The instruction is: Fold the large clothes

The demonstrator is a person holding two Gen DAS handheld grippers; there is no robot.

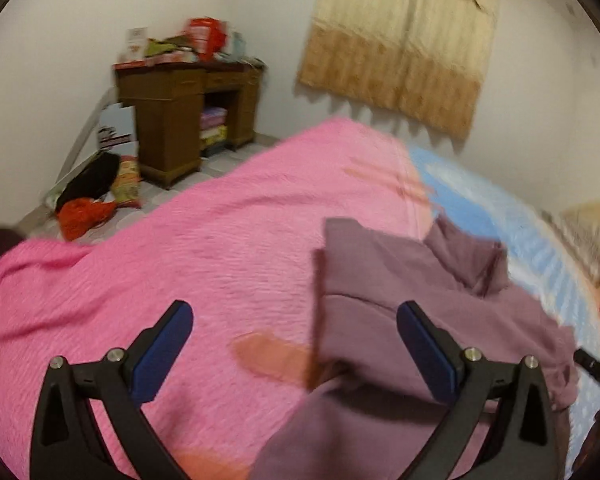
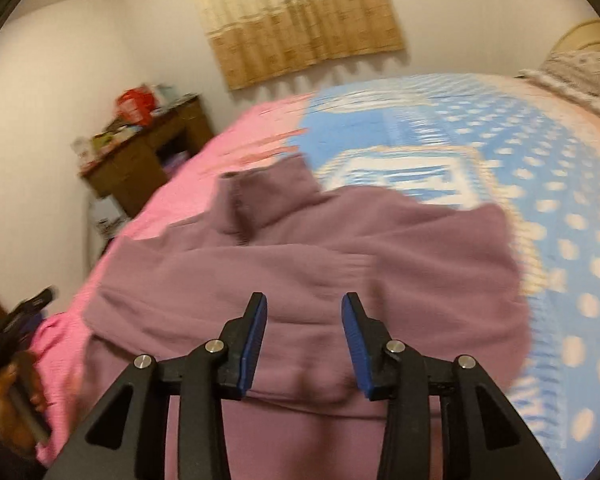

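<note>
A mauve sweater (image 2: 340, 248) with a tall collar (image 2: 260, 200) lies bunched on the bed, partly folded over itself. In the left wrist view the mauve sweater (image 1: 400, 280) fills the lower right, over the pink bedspread (image 1: 180, 248). My left gripper (image 1: 294, 312) hangs above the bed with its jaws wide open and nothing between them; its right finger is over the sweater's edge. My right gripper (image 2: 304, 304) hovers above the middle of the sweater, jaws part open, pads clear of the cloth. The left gripper (image 2: 24, 320) and the hand holding it show at the left edge of the right wrist view.
A blue dotted blanket (image 2: 500, 152) covers the bed's right half, with a pillow (image 2: 580, 76) at its head. A brown desk (image 1: 184, 116) piled with clutter stands by the wall, bags (image 1: 92, 192) on the floor beside it. A beige curtain (image 2: 296, 12) hangs behind.
</note>
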